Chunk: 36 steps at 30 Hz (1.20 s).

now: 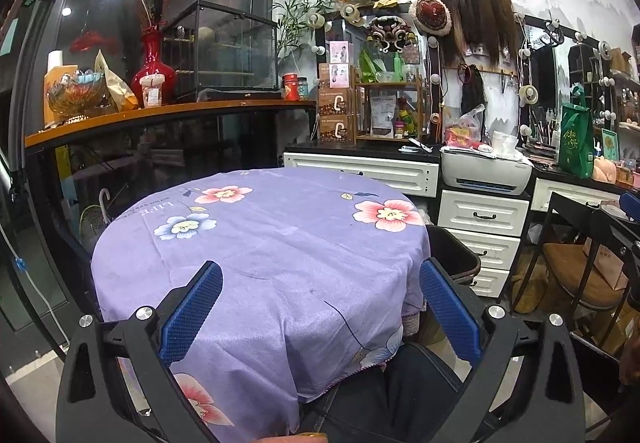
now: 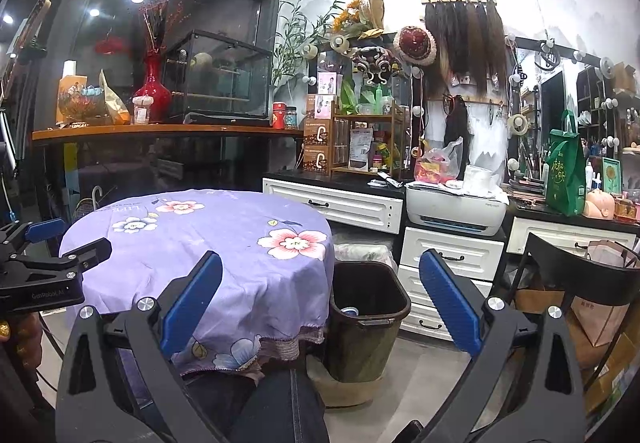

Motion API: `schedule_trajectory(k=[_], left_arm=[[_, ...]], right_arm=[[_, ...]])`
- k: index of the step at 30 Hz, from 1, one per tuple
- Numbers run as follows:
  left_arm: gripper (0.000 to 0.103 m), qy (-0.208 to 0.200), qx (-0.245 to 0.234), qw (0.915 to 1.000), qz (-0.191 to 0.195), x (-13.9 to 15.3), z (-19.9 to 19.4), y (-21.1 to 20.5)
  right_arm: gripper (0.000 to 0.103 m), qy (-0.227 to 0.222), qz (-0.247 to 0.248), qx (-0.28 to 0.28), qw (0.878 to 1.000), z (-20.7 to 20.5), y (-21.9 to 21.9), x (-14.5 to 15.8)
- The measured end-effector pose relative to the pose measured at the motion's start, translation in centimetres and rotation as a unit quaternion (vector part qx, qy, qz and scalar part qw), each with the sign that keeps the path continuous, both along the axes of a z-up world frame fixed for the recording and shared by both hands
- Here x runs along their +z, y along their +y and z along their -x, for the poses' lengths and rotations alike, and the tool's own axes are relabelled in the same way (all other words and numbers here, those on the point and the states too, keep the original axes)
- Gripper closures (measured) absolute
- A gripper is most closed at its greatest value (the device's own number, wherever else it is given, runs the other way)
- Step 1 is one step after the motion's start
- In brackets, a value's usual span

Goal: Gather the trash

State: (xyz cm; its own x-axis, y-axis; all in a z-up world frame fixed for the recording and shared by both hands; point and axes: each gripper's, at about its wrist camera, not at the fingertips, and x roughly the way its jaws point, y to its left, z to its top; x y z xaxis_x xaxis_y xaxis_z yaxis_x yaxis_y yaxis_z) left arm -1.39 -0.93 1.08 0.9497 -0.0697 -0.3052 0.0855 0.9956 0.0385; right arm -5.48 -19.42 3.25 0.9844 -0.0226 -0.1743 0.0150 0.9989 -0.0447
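While both of my grippers hang near the front edge of the round desk (image 1: 280,243) draped in a lilac cloth printed with pink and blue flowers, neither is carrying anything. My left gripper (image 1: 320,307) has its blue ribbed fingers (image 1: 192,313) spread wide apart, with bare cloth showing between them. My right gripper (image 2: 320,303) is likewise spread wide, its blue fingers (image 2: 450,301) framing the desk's right edge and the bin below it. In the right wrist view I can also see the left gripper at the far left, held level above the cloth's left side.

The dark brown plastic trash bin (image 2: 366,327) stands upright on the grey floor, just beside the desk on its right side, close to the hanging cloth hem. Its long axis runs vertically, mouth pointing up, and something small with blue and white on it (image 2: 351,311) lies inside near the rim; I cannot tell what it is. In the left wrist view only the bin's upper corner (image 1: 460,255) pokes out past the cloth.

I see no loose trash on the cloth from either view. Behind the bin stand white drawers (image 2: 452,255) with a white printer (image 2: 456,209) on top. A person's dark trouser leg (image 2: 280,407) shows at the bottom, under the desk edge.
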Motion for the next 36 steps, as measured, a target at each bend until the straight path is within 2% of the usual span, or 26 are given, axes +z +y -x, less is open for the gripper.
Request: schedule_trajectory(k=[13, 27, 36], left_arm=[[0.005, 0.002, -0.002, 1.0, -0.004, -0.2, 0.1, -0.3], [0.005, 0.01, 0.0, 0.9999, 0.004, -0.4, 0.1, -0.6], [0.005, 0.011, -0.003, 0.9999, -0.004, -0.3, 0.2, -1.1]], right_arm=[[0.006, 0.003, -0.003, 0.001, 1.0, -0.5, 0.4, -0.8], [0.006, 0.005, -0.006, 0.001, 1.0, -0.4, 0.4, -0.7], [0.006, 0.004, -0.006, 0.002, 1.0, -0.4, 0.6, -0.6]])
